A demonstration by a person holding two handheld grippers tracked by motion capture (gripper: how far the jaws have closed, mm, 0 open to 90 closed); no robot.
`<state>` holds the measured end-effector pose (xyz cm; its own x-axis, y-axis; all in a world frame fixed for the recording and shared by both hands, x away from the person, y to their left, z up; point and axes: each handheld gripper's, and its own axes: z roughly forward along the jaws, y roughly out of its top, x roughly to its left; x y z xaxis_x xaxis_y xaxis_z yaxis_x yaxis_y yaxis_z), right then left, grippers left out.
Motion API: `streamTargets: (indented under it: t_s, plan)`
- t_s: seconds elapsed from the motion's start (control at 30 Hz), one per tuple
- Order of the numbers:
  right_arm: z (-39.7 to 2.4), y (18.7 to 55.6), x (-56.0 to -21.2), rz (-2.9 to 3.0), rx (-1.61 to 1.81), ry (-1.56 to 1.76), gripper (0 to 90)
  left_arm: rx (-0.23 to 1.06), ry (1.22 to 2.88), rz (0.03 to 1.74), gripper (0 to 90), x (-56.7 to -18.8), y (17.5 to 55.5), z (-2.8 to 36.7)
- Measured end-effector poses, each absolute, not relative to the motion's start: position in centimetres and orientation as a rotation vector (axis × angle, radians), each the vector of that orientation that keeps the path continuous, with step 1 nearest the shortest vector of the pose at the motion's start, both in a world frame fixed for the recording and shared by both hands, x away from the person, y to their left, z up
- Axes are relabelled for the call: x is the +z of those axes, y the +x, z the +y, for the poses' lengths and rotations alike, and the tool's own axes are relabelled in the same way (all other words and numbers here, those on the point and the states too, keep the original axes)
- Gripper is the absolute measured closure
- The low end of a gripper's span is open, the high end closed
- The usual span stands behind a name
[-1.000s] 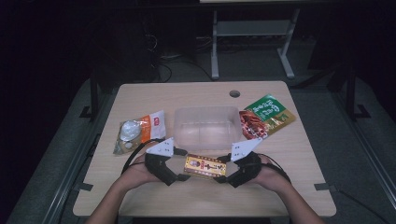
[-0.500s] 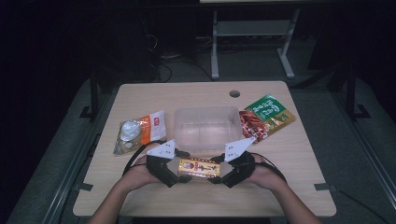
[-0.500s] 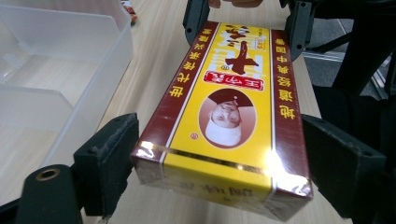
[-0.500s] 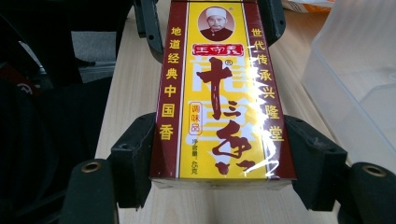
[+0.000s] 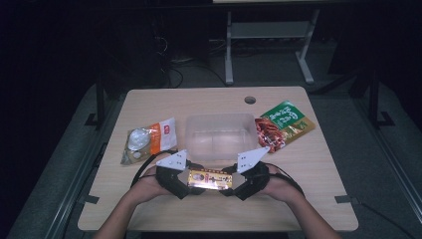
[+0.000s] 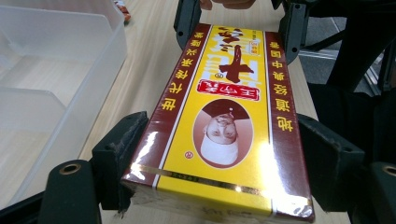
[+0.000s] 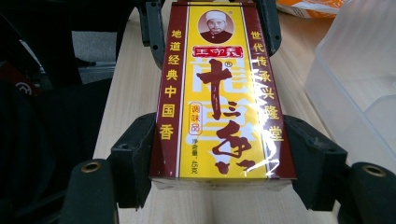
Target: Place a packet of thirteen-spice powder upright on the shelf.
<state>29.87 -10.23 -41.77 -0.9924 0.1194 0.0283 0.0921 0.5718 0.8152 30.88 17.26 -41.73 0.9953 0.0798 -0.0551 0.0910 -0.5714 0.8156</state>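
A yellow and dark-red seasoning box (image 5: 210, 179) lies lengthwise between the two tools, at the near middle of the tabletop (image 5: 149, 104), just in front of the clear plastic container (image 5: 219, 134). The left tool (image 5: 185, 183) takes one short end of the box and the right tool (image 5: 234, 185) takes the other, so the box spans the gap from one to the other.

In the left gripper view the box (image 6: 224, 121) runs away from the camera with its print upside down. The left tool's (image 6: 219, 158) jaws have just been closing, and they now stand against the box's long sides, the left one pressed on the wrapper.

In the right gripper view the box (image 7: 219, 93) sits upright to the camera. The right tool (image 7: 219, 154) grips its near end with both jaws tight on the dark-red edges.

An orange and white pouch (image 5: 147, 142) lies to the left of the container, and a green and red packet (image 5: 281, 124) to its right, both well apart from the box.
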Motion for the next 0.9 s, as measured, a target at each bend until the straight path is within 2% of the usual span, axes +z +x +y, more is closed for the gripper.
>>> streamTargets:
  t_s: [0.23, 0.37, 0.47, 0.63, 0.9]
  plan:
    - [-10.2, 29.9, -41.9, 2.770, 1.439, 0.189, 31.6, -0.034, 2.184, 0.098, 26.2, -41.8, 30.9, 17.4]
    - [-10.5, 30.3, -42.2, 2.766, 1.453, 0.223, 27.2, -0.032, 2.186, 0.087, 30.7, -41.8, 30.7, 17.2]
    - [-10.6, 30.5, -42.4, 2.778, 1.438, 0.216, 25.7, -0.030, 2.197, 0.089, 31.2, -41.8, 30.7, 17.1]
    - [-11.2, 30.6, -42.8, 2.788, 1.376, 0.290, 17.8, 0.001, 2.203, 0.134, 31.4, -41.8, 30.9, 17.7]
    - [-13.0, 29.8, -42.8, 2.742, 1.292, 0.420, 14.1, 0.039, 2.211, 0.191, 31.5, -41.6, 31.4, 18.7]
